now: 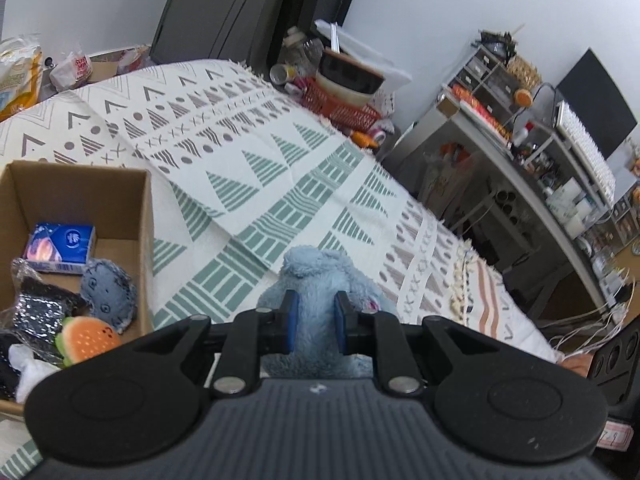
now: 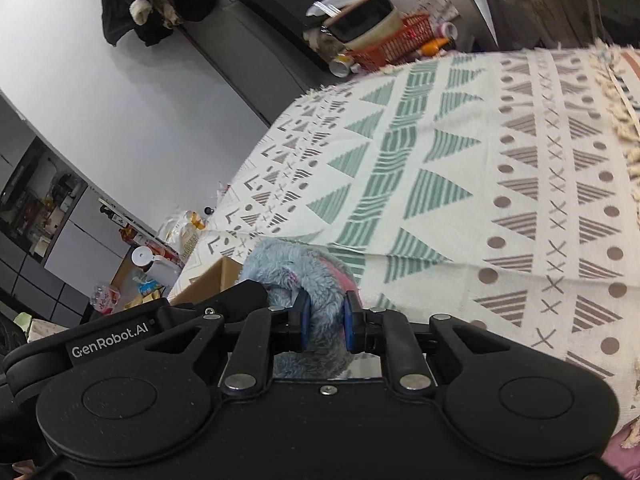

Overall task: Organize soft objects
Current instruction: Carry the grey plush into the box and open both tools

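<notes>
A patterned cloth [image 1: 280, 168] covers the counter. On it, left of the blue plush toy [image 1: 316, 280], stands a cardboard box [image 1: 80, 188] holding a tissue pack [image 1: 60, 248] and a burger plush [image 1: 90, 338]. The left claw [image 1: 314, 322] and the right claw [image 2: 327, 320] each clamp the plush toy.

Fluffy blue plush toy [image 1: 316, 276], upright above patterned cloth [image 1: 280, 184].

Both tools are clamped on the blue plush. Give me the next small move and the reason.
Probably carry the plush left toward the box. Left tool and right tool both pinch it, and the box already holds other soft things with room left.
</notes>
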A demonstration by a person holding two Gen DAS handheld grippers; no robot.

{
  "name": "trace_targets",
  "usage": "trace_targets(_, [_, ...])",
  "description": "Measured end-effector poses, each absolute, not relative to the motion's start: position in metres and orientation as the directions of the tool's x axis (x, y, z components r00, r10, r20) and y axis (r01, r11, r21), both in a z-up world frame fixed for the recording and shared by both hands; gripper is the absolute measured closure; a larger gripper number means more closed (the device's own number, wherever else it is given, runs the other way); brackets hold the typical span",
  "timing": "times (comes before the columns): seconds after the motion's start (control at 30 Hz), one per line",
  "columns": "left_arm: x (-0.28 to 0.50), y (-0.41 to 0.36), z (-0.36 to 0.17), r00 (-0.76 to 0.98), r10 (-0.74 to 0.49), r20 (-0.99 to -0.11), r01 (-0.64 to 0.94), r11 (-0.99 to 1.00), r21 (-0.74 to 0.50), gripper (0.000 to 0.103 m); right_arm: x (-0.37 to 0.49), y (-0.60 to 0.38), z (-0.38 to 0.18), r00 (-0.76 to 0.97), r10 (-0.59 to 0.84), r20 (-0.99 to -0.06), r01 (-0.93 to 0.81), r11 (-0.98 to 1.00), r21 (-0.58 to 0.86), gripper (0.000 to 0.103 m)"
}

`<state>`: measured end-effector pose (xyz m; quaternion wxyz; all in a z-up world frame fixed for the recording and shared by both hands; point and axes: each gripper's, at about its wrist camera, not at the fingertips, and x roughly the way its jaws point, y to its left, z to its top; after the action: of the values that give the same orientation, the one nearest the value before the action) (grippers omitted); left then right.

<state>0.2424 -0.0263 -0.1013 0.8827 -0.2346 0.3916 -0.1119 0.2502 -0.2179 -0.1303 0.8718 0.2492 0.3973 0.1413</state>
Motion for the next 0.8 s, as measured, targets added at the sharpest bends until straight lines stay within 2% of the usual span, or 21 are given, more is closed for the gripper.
trace_targets(0.8, [0.24, 0.084, -0.09, 0.754, -0.345, -0.559, -0.09, 0.789, -0.608, 0.085, 0.262, -0.112, -0.104, 0.643, 0.47, -0.604, -0.148, 0.851, 0.504, 0.087])
